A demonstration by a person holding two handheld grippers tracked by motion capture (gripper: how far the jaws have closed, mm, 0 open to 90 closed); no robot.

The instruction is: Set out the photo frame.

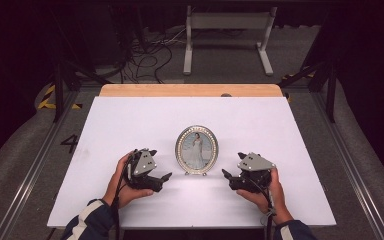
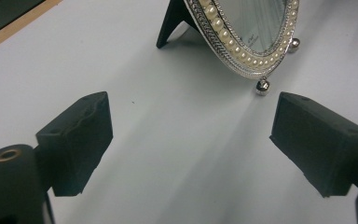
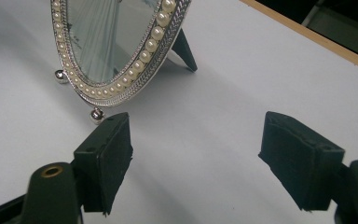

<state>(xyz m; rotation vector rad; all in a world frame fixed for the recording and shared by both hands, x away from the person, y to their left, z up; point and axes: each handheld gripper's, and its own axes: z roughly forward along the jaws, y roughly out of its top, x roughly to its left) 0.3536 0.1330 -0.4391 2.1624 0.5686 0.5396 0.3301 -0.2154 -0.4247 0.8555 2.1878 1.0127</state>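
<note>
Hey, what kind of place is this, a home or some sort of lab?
Most likely a lab or recording setup, not a home: a bare white table inside dark metal rails, loose cables on the floor behind, and a lone oval picture frame staged between hand-held tongs.

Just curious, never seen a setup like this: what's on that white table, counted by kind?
Oval pearl-rimmed picture frame: 1
Hand-held grippers, left gripper and right gripper, both open: 2
Total: 3

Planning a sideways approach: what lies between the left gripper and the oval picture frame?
Only bare white table separates the left gripper from the frame, seen in the high view.
</note>
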